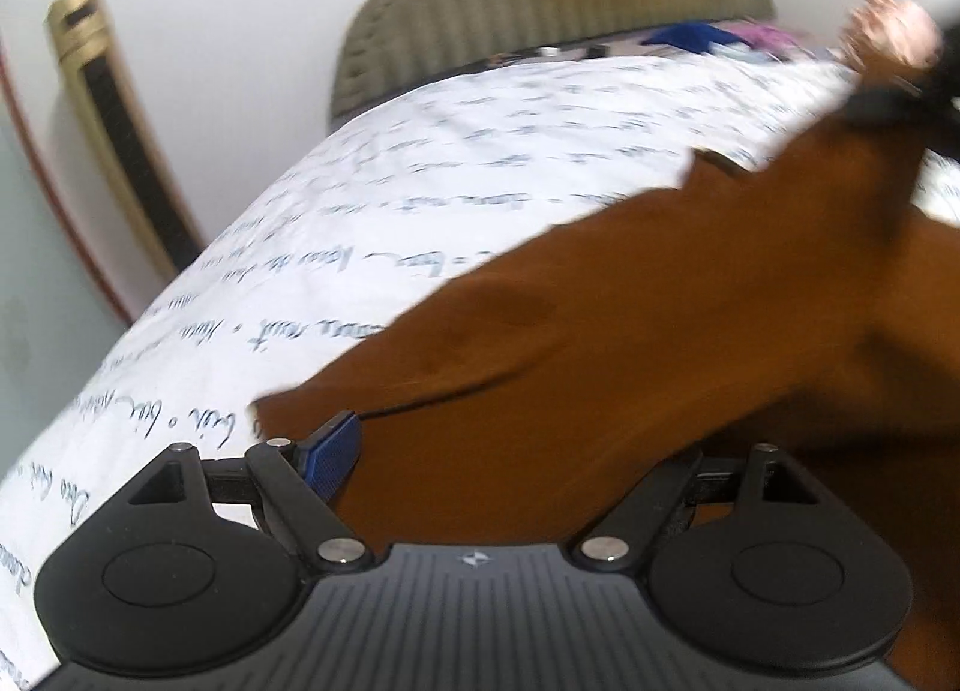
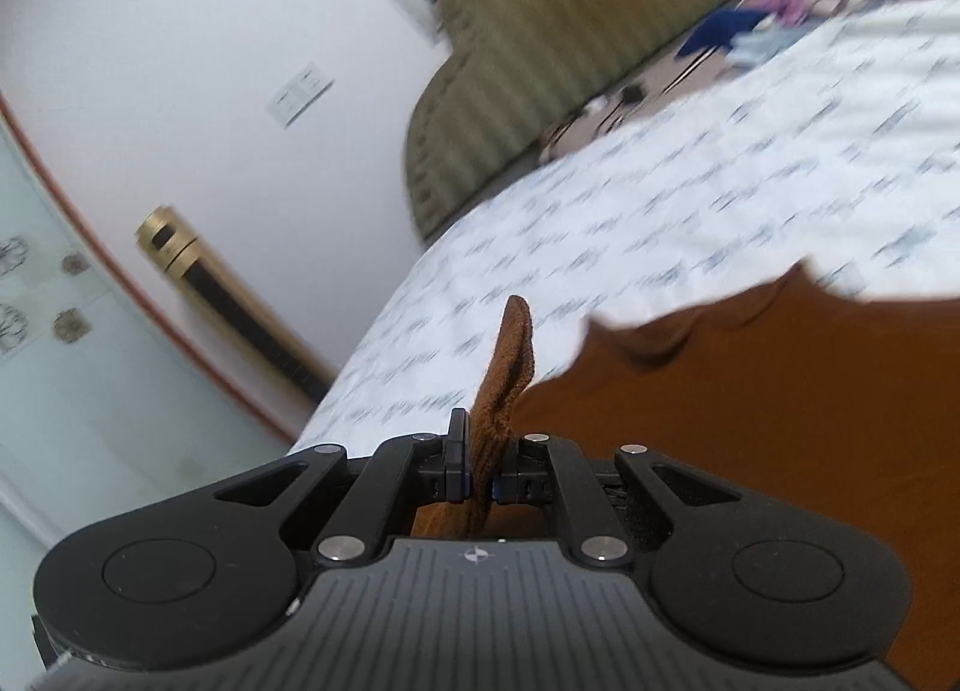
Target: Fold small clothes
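White walls, padded headboard (image 1: pixel 540 13), then your bed sheet (image 1: pixel 372 223) printed with script. Brown garment (image 1: pixel 690 343) lies spread over its near side, one corner lifted. Your right gripper (image 2: pixel 477 466) is pressed together on a brown edge that stands up between the pads. Your left gripper (image 1: pixel 510 469) is spread wide over the cloth, pinching nothing; only one blue pad shows. Step looks like starting the first fold. Next: close the left on the opposite edge, then carry both across evenly.
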Demonstrator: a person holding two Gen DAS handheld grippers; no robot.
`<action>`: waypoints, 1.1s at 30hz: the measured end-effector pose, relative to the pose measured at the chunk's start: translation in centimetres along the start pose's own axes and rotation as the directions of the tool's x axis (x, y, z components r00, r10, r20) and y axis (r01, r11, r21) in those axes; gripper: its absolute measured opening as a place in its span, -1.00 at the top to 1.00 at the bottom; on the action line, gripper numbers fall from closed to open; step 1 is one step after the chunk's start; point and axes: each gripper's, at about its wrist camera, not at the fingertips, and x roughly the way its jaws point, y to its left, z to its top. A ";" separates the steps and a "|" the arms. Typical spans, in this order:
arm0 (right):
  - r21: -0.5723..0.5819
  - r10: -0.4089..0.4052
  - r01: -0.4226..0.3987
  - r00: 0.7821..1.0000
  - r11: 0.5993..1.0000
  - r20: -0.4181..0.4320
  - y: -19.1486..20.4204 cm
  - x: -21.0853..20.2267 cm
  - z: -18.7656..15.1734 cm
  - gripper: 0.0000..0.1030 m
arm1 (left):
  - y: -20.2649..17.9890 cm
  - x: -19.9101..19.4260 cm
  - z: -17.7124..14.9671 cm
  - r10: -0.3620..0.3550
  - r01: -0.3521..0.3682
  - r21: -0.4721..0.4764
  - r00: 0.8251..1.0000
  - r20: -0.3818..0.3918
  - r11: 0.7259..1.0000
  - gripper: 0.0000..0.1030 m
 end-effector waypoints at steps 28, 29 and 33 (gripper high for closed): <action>0.130 -0.286 0.273 0.954 0.953 0.095 -12.0 -7.2 -2.2 0.77 | 2.7 2.1 0.2 -0.053 0.041 -0.165 0.996 -0.072 0.985 -0.60; 0.130 -0.290 0.277 0.953 0.952 0.093 -12.1 -7.3 -2.2 0.77 | 2.7 2.1 0.2 -0.054 0.042 -0.165 0.996 -0.072 0.985 -0.60; 0.142 -0.299 0.286 0.951 0.948 0.082 -12.6 -7.4 -2.4 0.77 | 2.8 2.0 0.0 -0.058 0.046 -0.166 0.996 -0.073 0.985 -0.60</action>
